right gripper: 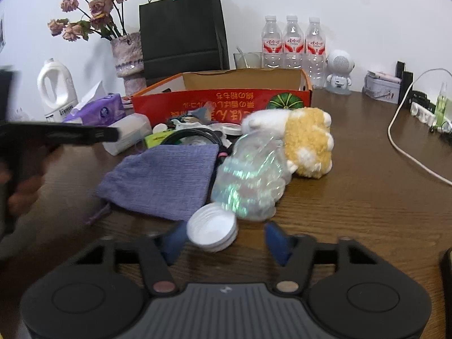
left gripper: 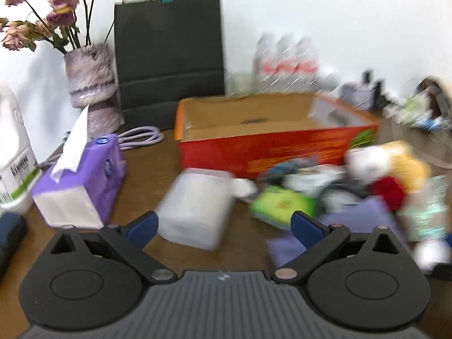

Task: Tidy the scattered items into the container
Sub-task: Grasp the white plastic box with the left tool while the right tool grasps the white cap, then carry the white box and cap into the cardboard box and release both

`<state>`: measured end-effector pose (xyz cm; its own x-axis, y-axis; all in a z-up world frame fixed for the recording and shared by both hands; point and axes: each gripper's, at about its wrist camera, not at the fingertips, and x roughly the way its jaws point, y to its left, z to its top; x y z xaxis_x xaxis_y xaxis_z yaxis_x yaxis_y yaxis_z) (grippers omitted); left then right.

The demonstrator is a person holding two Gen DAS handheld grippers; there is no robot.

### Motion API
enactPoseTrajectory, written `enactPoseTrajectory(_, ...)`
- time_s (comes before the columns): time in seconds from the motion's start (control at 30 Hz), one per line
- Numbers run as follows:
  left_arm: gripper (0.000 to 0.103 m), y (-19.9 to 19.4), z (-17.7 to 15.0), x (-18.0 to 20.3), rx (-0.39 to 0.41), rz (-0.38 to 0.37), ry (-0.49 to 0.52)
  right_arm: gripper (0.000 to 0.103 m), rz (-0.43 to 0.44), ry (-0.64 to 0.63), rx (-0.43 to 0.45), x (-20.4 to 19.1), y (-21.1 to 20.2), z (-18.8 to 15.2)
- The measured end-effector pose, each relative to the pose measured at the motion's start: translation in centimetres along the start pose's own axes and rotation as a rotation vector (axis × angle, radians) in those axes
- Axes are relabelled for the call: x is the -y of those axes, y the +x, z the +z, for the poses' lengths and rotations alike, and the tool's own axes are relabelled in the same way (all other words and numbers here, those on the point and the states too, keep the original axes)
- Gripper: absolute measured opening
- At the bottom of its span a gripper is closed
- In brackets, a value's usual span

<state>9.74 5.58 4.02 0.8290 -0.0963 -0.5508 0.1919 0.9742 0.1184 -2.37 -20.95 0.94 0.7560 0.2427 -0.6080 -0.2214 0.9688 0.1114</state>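
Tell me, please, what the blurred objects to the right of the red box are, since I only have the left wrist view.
Observer: A white and yellow plush toy lies in front of the red box.
Operator: Is the right hand-held gripper holding anything?
Observer: No. The right hand-held gripper is open, and the white cap of a clear plastic container sits between its fingers.
Operator: What stands behind the box?
Observer: Three water bottles and a small white robot figure.

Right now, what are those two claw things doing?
Left gripper: open, holding nothing.
Right gripper: open around a white lid, not gripping it.
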Motion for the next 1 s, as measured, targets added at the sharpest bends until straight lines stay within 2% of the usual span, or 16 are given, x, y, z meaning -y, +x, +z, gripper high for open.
enactPoseTrajectory(0.07, 0.099, 1.4, 0.3, -0.7, -0.006, -0.001, 0.021, 0.050, 0.000, -0.016, 0.006, -0.3, -0.1, 0.1)
enactPoseTrajectory(0.13, 0.098, 3.0, 0.4, -1.5, -0.030, -0.050, 0.021, 0.046, 0.017, -0.018, 0.006, -0.2, 0.0, 0.2)
enactPoseTrajectory(0.17, 0.091, 3.7, 0.3, -1.8, -0.051, -0.049, 0.010, 0.042, 0.027, -0.021, 0.003, -0.3, 0.2, 0.2)
enactPoseTrajectory(0.2, 0.076, 4.4, 0.2, -2.1, -0.083, -0.034, -0.007, 0.040, 0.028, -0.026, -0.003, -0.4, 0.4, 0.1)
enactPoseTrajectory(0.27, 0.070, 5.2, 0.0, -2.6, -0.129, -0.036, -0.051, 0.039, 0.029, -0.031, -0.010, -0.5, 0.8, 0.1)
enactPoseTrajectory(0.4, 0.066, 4.1, -0.8, -2.8, -0.117, -0.028, -0.094, 0.039, 0.012, -0.040, 0.000, -0.7, 1.2, 0.1)
enactPoseTrajectory(0.47, 0.066, 2.8, -1.3, -2.5, -0.127, 0.014, -0.121, 0.038, 0.005, -0.062, -0.002, -1.0, 1.2, 0.0)
enactPoseTrajectory(0.57, 0.066, -1.0, -3.0, -1.2, -0.108, 0.098, -0.112, 0.038, 0.041, -0.072, -0.021, -1.1, 0.4, -0.3)
enactPoseTrajectory(0.63, 0.066, -3.8, -4.7, 0.0, -0.092, 0.131, -0.104, 0.038, 0.072, -0.097, -0.041, -1.5, -0.5, -0.7)
enactPoseTrajectory(0.7, 0.066, -6.3, -6.5, 1.0, -0.112, 0.160, -0.134, 0.038, 0.083, -0.129, -0.052, -2.1, -1.6, -1.4)
enactPoseTrajectory(0.77, 0.066, -8.8, -8.1, 2.3, -0.130, 0.165, -0.170, 0.039, 0.082, -0.162, -0.065, -2.8, -2.4, -2.0)
enactPoseTrajectory(0.83, 0.067, -11.3, -9.3, 3.6, -0.131, 0.138, -0.195, 0.041, 0.090, -0.190, -0.072, -3.4, -3.3, -2.7)
enactPoseTrajectory(0.9, 0.073, -12.9, -10.1, 4.4, -0.136, 0.123, -0.214, 0.051, 0.119, -0.200, -0.056, -3.9, -4.5, -3.2)
enactPoseTrajectory(0.97, 0.077, -13.9, -10.3, 5.1, -0.123, 0.094, -0.181, 0.059, 0.128, -0.203, -0.032, -4.3, -5.2, -3.4)
enactPoseTrajectory(1.0, 0.082, -14.1, -10.3, 5.2, -0.107, 0.095, -0.163, 0.059, 0.118, -0.208, -0.027, -4.4, -5.2, -3.5)
